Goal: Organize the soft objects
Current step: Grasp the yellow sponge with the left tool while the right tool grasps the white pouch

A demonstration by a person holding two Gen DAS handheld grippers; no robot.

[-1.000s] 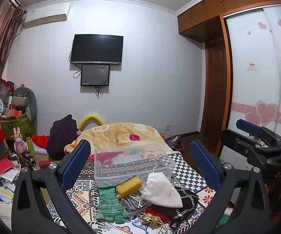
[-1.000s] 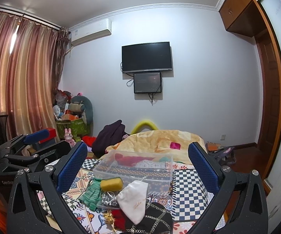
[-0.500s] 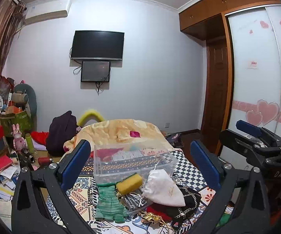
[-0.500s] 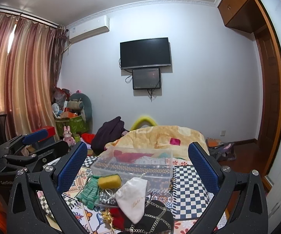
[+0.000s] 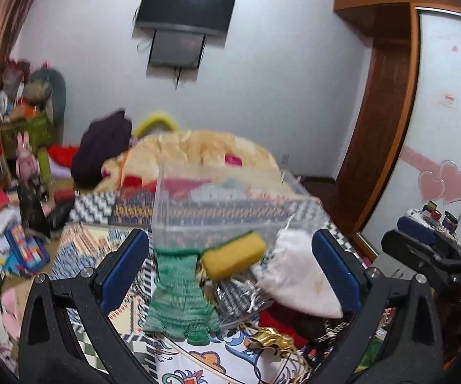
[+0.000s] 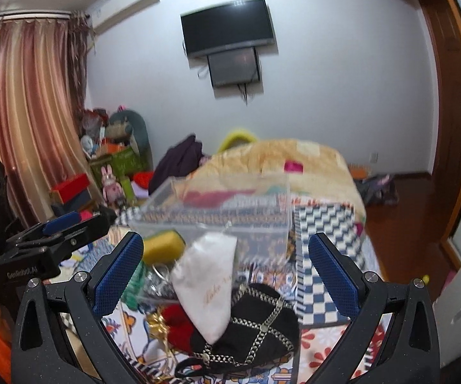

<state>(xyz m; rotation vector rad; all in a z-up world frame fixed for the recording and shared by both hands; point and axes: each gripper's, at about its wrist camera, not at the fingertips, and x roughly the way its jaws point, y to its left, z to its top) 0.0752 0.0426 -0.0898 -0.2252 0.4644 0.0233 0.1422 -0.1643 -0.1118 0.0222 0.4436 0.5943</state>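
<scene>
Green knitted glove [image 5: 179, 294] lies on the patterned bedspread [image 5: 80, 249], cuff toward the clear plastic box [image 5: 217, 211], fingers toward the left gripper [image 5: 230, 270], whose jaws are spread and empty; a yellow sponge [image 5: 233, 254] slants beside it. Right gripper [image 6: 225, 268] likewise gapes above the white pouch [image 6: 208, 283], its tip pointing nearer, overlapping a black chain bag [image 6: 259, 329].

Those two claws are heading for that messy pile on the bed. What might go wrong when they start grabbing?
The yellow sponge sits partly on a heap of metal clips, so the open left gripper might catch hard bits too. The white pouch overlaps the chained black bag; the open right gripper could drag both. The clear box looks light, and a bump might shove it.
</scene>
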